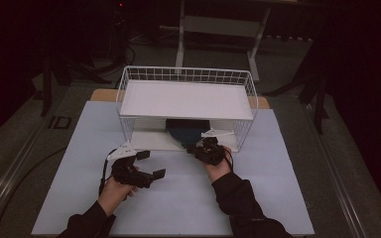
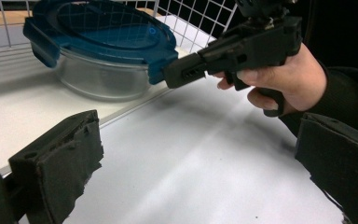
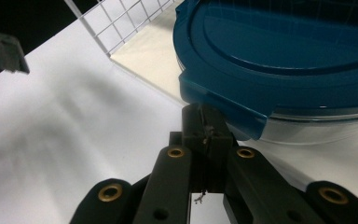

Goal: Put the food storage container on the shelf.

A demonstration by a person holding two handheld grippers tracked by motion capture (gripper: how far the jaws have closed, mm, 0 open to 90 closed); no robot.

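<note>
Clearly right gripper point(image 3: 204, 128) pressed together, tips touching latch tab of blue lid point(image 3: 279, 51) on glass container point(image 2: 100, 77), on rack's lower shelf point(image 1: 151, 140) just ahead. Left gripper point(image 1: 146, 166) spread, idle, nearer person. Glass likely heavy, slippery, fragile; tab offers best purchase.

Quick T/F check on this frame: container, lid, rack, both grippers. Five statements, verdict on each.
1. The container sits on the lower level of the wire rack. True.
2. The lid is red. False: it is blue.
3. The left gripper is open, nothing between its jaws. True.
4. The right gripper is wide open, far from the container. False: its jaws are closed together at the lid's edge tab.
5. Something is stacked on the rack's top shelf. False: the top shelf is bare.
</note>
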